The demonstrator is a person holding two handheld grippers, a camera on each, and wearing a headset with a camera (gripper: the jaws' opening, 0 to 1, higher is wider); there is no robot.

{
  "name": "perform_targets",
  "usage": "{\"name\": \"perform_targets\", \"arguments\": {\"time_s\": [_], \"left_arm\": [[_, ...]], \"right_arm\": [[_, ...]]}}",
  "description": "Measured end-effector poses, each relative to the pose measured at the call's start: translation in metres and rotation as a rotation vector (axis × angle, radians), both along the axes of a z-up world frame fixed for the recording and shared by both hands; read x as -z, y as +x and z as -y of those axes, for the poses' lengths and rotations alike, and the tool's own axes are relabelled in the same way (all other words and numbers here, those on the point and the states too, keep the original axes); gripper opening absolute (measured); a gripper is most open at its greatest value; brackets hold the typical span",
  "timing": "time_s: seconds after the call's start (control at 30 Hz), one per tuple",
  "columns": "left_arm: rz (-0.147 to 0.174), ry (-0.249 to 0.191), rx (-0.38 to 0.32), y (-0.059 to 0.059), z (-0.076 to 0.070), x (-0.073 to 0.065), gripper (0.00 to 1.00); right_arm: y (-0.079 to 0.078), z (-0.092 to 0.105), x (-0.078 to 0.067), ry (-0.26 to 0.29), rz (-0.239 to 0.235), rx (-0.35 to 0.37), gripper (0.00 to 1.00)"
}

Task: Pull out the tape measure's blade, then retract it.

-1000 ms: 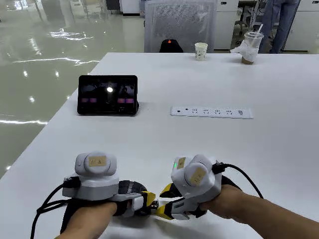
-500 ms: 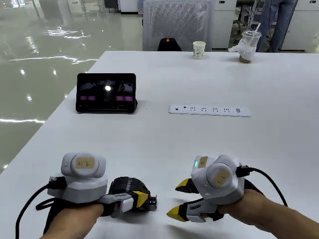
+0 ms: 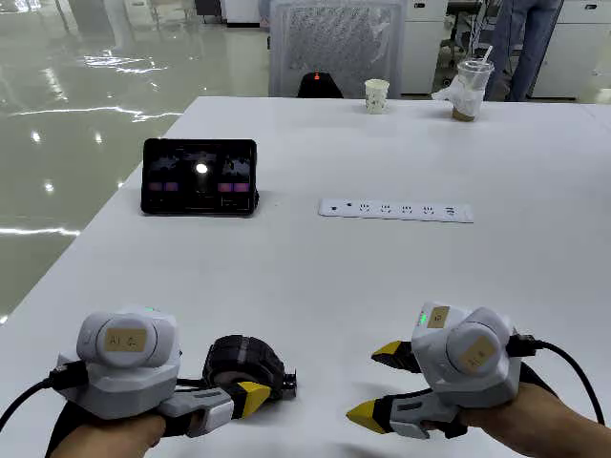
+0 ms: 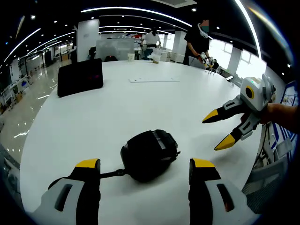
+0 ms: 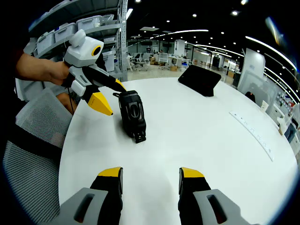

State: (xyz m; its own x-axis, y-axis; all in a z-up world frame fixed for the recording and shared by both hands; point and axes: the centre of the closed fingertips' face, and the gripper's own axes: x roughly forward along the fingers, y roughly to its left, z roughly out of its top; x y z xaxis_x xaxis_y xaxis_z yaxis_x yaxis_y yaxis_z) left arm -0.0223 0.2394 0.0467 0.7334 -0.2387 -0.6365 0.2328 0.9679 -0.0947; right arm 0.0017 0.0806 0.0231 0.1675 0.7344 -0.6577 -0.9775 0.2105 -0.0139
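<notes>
A black tape measure [image 3: 243, 360] lies on the white table [image 3: 315, 277] with its blade drawn in and the hook at its mouth [image 5: 140, 138]. My left gripper [image 3: 244, 384] stands open around the case [image 4: 150, 154], its yellow-tipped fingers [image 4: 88, 165] wide on either side without touching it. A thin strap [image 4: 110, 174] trails from the case toward me. My right gripper [image 3: 374, 384] is open too, a hand's width to the right of the tape measure [image 5: 132, 114], holding nothing. The right gripper view has the left gripper [image 5: 112, 96] at the case's far side.
A dark tablet [image 3: 200, 177] stands at the left, a white power strip [image 3: 395, 210] lies mid-table. A paper cup [image 3: 376, 95] and a plastic cup with a straw [image 3: 468, 91] sit at the far edge by a mesh chair [image 3: 334, 43]. The table's left edge is close.
The right gripper has drawn away to the right from the tape measure's hook end, open. The left gripper has shifted left, and its jaws now stand off the case.
</notes>
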Motion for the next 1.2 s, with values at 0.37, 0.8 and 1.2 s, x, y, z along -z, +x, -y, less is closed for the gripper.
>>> {"name": "perform_targets", "arguments": {"time_s": [0.37,0.8,1.2], "left_arm": [[0.051,-0.005,0.030,-0.010,-0.002,-0.002,0.77],[0.073,-0.007,0.089,-0.026,-0.007,-0.003,0.80],[0.083,-0.027,0.126,-0.041,-0.004,-0.001,0.82]], "right_arm": [[-0.009,0.029,-0.004,0.055,-0.017,0.075,0.56],[-0.019,0.053,-0.011,0.119,-0.011,0.154,0.69],[-0.030,0.072,-0.010,0.119,0.004,0.186,0.76]]}}
